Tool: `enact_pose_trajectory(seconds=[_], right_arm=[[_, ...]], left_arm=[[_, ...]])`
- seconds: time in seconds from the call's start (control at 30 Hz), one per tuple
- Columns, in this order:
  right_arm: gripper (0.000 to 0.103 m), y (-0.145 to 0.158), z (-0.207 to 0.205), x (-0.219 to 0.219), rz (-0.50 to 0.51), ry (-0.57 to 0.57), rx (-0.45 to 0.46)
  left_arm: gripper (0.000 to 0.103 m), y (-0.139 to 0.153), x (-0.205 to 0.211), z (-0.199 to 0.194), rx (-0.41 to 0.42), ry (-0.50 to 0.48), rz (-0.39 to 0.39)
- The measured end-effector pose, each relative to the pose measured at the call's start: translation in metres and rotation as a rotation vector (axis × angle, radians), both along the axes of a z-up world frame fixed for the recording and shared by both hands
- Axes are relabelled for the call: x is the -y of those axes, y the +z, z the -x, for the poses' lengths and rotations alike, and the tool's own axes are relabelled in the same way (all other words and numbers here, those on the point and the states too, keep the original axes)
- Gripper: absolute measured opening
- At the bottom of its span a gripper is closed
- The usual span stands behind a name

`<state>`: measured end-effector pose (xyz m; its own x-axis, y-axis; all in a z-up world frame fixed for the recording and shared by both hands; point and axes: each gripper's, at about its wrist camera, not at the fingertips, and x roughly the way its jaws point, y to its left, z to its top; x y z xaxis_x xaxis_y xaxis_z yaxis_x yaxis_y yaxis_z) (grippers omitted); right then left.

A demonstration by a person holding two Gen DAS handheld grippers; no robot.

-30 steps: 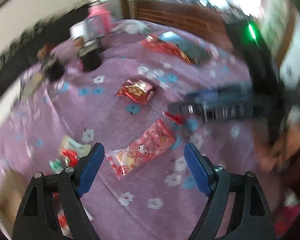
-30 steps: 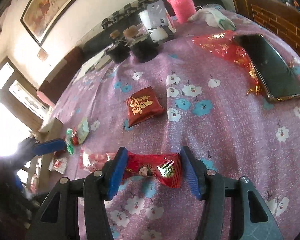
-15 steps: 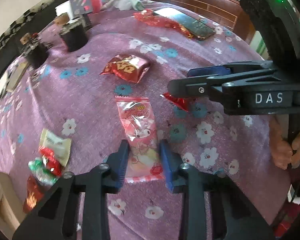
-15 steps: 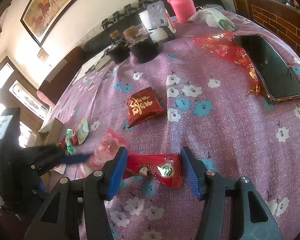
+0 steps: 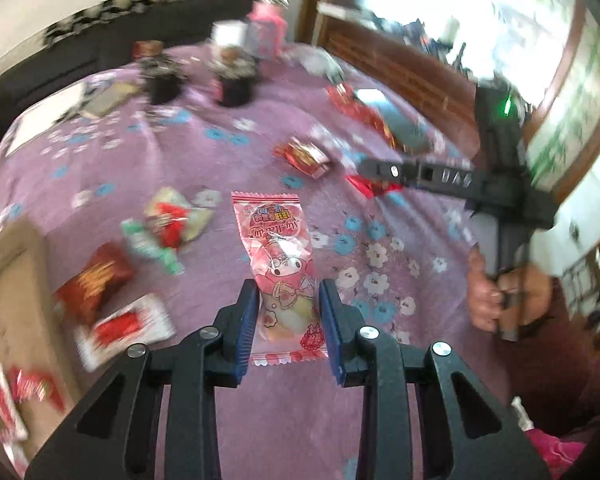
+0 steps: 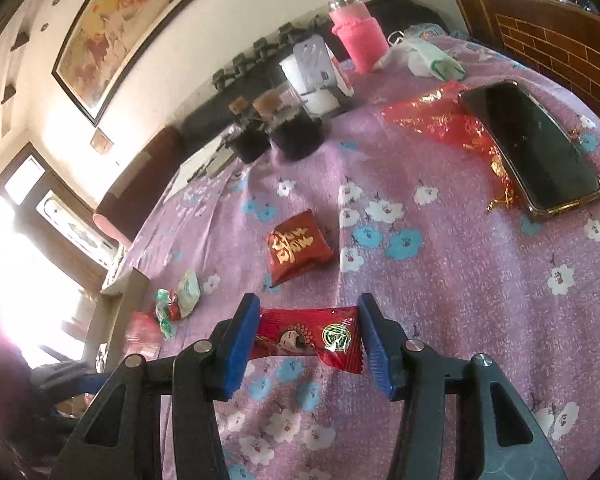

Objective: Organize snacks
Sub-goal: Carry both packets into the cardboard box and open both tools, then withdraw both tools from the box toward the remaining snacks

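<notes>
My left gripper (image 5: 289,292) is shut on a pink cartoon snack packet (image 5: 272,232) and holds it above the purple flowered tablecloth (image 5: 220,420), near a cardboard box (image 5: 8,280) at the left edge. A red candy packet (image 6: 308,336) lies crosswise between the blue pads of my right gripper (image 6: 309,316). Those jaws are closing, and both ends of the packet touch the pads. In the left wrist view the right gripper (image 5: 370,170) reaches in from the right over that same red candy packet (image 5: 370,188).
A dark red packet with gold characters (image 6: 298,246) lies beyond the right gripper. Green and red candies (image 5: 160,228), a dark red packet (image 5: 94,280) and a white and red packet (image 5: 126,326) sit beside the box. A phone (image 6: 532,144), dark jars (image 6: 296,136) and a pink bottle (image 6: 358,40) stand farther back.
The left gripper went from wide open to shut on the pink packet, then lifted it and carried it toward the box. The right jaws narrowed onto the red packet; that hand stayed put.
</notes>
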<state>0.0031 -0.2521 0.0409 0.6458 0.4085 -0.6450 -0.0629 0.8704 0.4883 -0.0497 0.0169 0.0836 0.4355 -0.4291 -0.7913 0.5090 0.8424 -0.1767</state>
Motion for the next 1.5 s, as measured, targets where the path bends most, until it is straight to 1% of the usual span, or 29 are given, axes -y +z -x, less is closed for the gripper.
enact_pose_trajectory(seconds=[0.03, 0.1, 0.17, 0.27, 0.37, 0.53, 0.6, 0.67, 0.8, 0.9, 1.07, 1.13, 1.2, 1.3, 1.33, 1.37, 1.43, 1.5], right_arm=[[0.052, 0.001, 0.001, -0.002, 0.01, 0.0, 0.008], [0.052, 0.004, 0.003, -0.007, 0.018, 0.013, 0.021], [0.052, 0.007, 0.003, -0.015, 0.007, 0.028, 0.013], [0.052, 0.021, 0.007, -0.038, 0.002, 0.077, 0.021], [0.052, 0.04, 0.008, -0.079, -0.006, 0.166, 0.036], [0.051, 0.059, 0.002, -0.157, -0.002, 0.323, 0.038], [0.051, 0.06, 0.0, -0.193, 0.01, 0.38, 0.033], [0.051, 0.059, -0.004, -0.225, 0.022, 0.427, 0.022], [0.051, 0.057, -0.015, -0.287, 0.071, 0.496, 0.017], [0.051, 0.05, -0.024, -0.322, 0.118, 0.525, 0.004], [0.051, 0.031, -0.047, -0.37, 0.198, 0.552, -0.038], [0.051, 0.025, -0.052, -0.38, 0.213, 0.559, -0.045], [0.054, 0.02, -0.055, -0.388, 0.239, 0.559, -0.04], [0.054, 0.017, -0.057, -0.392, 0.257, 0.553, -0.028], [0.054, 0.019, -0.056, -0.394, 0.257, 0.551, -0.022], [0.057, 0.02, -0.056, -0.393, 0.253, 0.55, -0.017], [0.062, 0.027, -0.053, -0.39, 0.239, 0.546, 0.009], [0.062, 0.038, -0.049, -0.384, 0.24, 0.533, 0.048]], left_arm=[[0.028, 0.006, -0.015, 0.004, 0.004, 0.027, 0.023], [0.028, 0.014, -0.041, 0.009, 0.023, 0.09, 0.032], [0.028, 0.02, -0.07, 0.013, 0.039, 0.152, 0.026], [0.028, 0.023, -0.115, 0.014, 0.053, 0.25, -0.001], [0.028, 0.021, -0.159, 0.013, 0.054, 0.348, -0.019], [0.028, 0.01, -0.204, -0.006, 0.032, 0.451, -0.024], [0.028, 0.004, -0.215, -0.017, 0.024, 0.479, -0.034], [0.028, -0.003, -0.226, -0.028, 0.005, 0.498, -0.026], [0.028, -0.019, -0.239, -0.049, -0.039, 0.532, -0.026], [0.028, -0.034, -0.247, -0.06, -0.086, 0.563, -0.028], [0.029, -0.049, -0.258, -0.07, -0.136, 0.605, -0.012], [0.029, -0.051, -0.263, -0.072, -0.149, 0.624, -0.012], [0.029, -0.05, -0.267, -0.072, -0.141, 0.631, -0.005], [0.033, -0.048, -0.271, -0.07, -0.146, 0.634, 0.001], [0.035, -0.048, -0.272, -0.07, -0.148, 0.63, 0.006], [0.036, -0.047, -0.273, -0.069, -0.148, 0.629, 0.008], [0.036, -0.042, -0.274, -0.065, -0.14, 0.634, 0.009], [0.036, -0.034, -0.274, -0.059, -0.122, 0.638, 0.02]])
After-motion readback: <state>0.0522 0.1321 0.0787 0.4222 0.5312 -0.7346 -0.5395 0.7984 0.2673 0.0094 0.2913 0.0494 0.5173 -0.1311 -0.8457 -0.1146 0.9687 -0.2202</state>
